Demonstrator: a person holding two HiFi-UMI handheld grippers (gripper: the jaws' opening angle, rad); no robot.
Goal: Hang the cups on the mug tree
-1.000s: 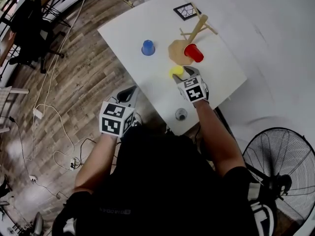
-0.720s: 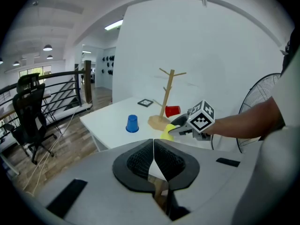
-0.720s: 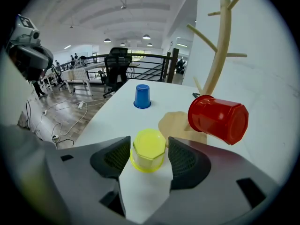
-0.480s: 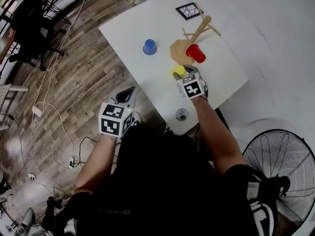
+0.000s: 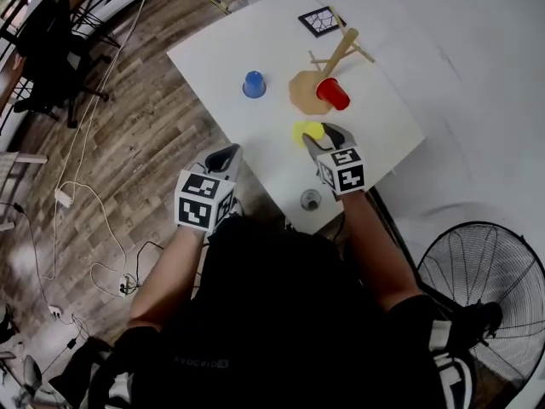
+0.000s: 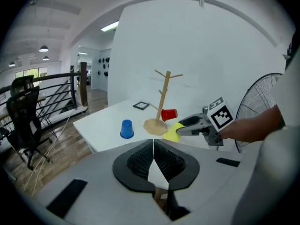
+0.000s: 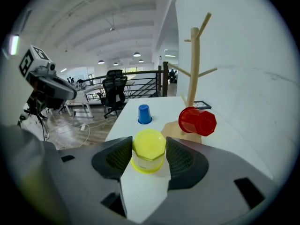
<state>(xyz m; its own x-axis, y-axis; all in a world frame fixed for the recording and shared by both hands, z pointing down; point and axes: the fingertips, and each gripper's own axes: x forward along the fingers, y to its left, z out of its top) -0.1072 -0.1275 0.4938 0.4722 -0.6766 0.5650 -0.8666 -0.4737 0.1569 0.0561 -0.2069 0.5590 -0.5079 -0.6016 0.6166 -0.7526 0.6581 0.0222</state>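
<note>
**Right gripper.** The right gripper [image 5: 317, 139] sits at centre frame in the head view, its jaws closed on the yellow cup [image 5: 306, 131]. In the right gripper view the pads press both sides of the yellow cup [image 7: 149, 150], which is held base up with its rim lowest. Compared with a second ago, the marker cube has shifted toward the lower right of the head view and shows a different turn. The cup has moved only slightly down the frame. Whether it is clear of the white table [image 5: 255, 41] cannot be told.

**Left gripper.** The left gripper [image 5: 228, 156] is at lower left of centre, off the table's near edge. Its jaws are fully together with nothing between them [image 6: 153, 161]. Its position is practically unchanged.

**Task items.**
- The mug tree [image 5: 339, 54] stands at upper centre-right of the table, unchanged.
- The red cup [image 5: 333, 93] lies on its side against the lower part of the post, over the wooden base, as before.
- The blue cup [image 5: 254, 84] stands upside down to the left of the base, well apart from both grippers, unmoved.

**Other.** A marker card [image 5: 322, 20] lies at the far table edge, above the tree. A small grey round object [image 5: 311, 199] sits at the near edge.
</note>
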